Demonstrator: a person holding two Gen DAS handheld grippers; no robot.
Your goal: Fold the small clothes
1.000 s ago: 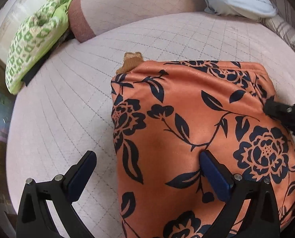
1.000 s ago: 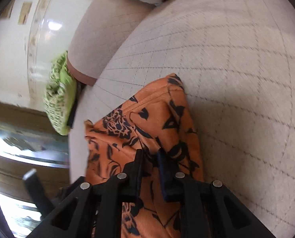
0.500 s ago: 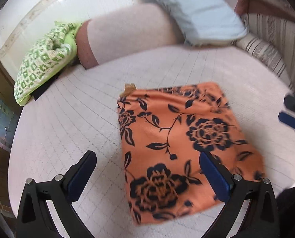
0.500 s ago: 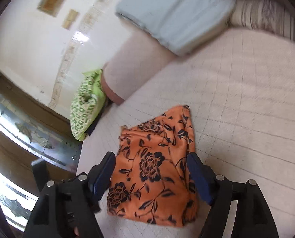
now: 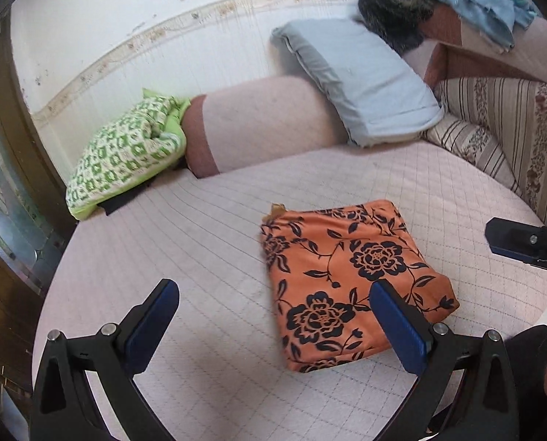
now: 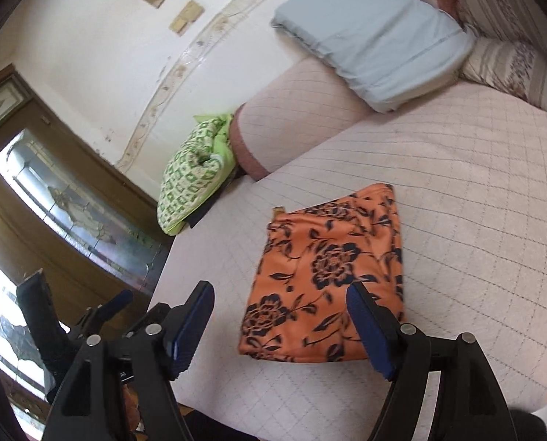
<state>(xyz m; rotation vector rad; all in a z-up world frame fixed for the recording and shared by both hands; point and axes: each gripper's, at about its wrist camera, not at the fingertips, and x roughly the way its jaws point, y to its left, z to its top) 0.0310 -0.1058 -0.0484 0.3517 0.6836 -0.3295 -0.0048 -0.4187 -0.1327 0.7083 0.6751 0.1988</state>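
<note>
Item: orange floral garment (image 5: 350, 279), folded into a compact rectangle, lying frame centre on the quilted bed (image 5: 207, 242), apparently finished. Left gripper (image 5: 273, 312) and right gripper (image 6: 280, 316): both spread, empty, clear of cloth.

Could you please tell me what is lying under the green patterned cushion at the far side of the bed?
A dark, flat item sticks out from beneath the green cushion, resting on the pink quilted bed cover. Only its edge shows; the cushion covers the rest, so what it is cannot be told.
</note>
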